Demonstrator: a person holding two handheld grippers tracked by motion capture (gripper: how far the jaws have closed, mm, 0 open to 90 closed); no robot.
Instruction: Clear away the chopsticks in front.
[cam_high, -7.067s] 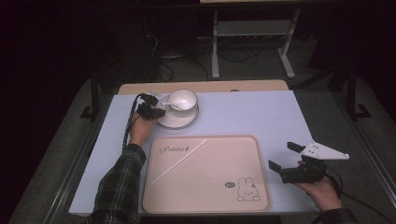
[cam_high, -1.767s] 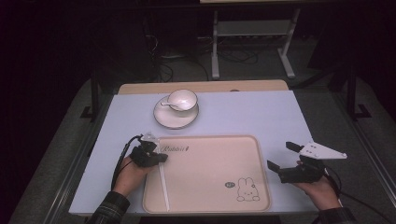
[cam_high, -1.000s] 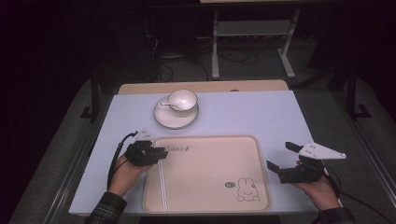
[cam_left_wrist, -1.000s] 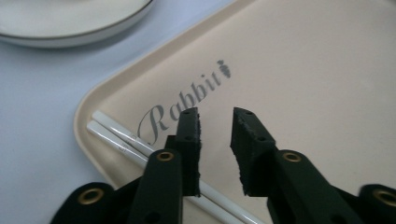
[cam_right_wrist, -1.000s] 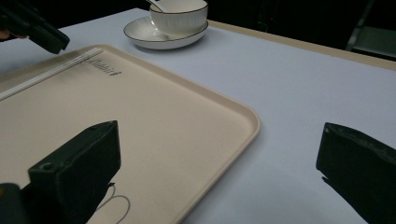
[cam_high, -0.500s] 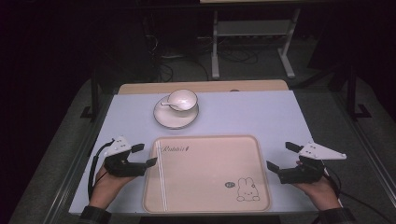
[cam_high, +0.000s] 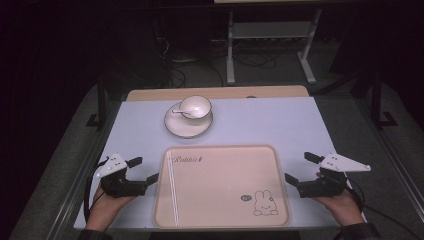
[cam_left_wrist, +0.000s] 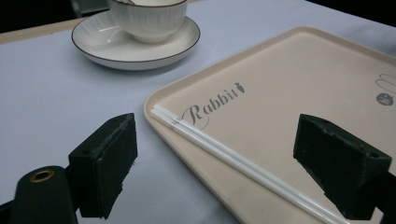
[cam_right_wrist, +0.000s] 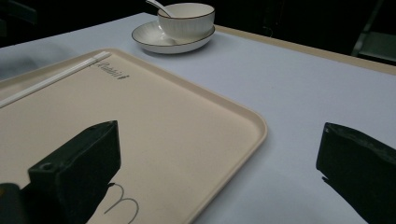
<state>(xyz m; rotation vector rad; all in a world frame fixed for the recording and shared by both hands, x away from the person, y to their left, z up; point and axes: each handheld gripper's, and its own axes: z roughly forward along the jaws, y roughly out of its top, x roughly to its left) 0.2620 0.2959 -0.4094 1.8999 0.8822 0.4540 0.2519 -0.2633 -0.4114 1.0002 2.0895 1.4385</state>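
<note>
**Chopsticks lie free on the tray**

The 2 white chopsticks (cam_high: 172, 190) rest along the tray's (cam_high: 225, 220) left edge. The left gripper (cam_high: 142, 171), just beside them, has just been opening; nothing sits between its jaws. The right gripper (cam_high: 300, 169) is spread, empty.

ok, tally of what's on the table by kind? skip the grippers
Tray: 1
Chopsticks, white, lying side by side along the tray's left side: 2
Saucer: 1
Cup on the saucer: 1
Spoon resting in the cup: 1
Total: 6
</note>
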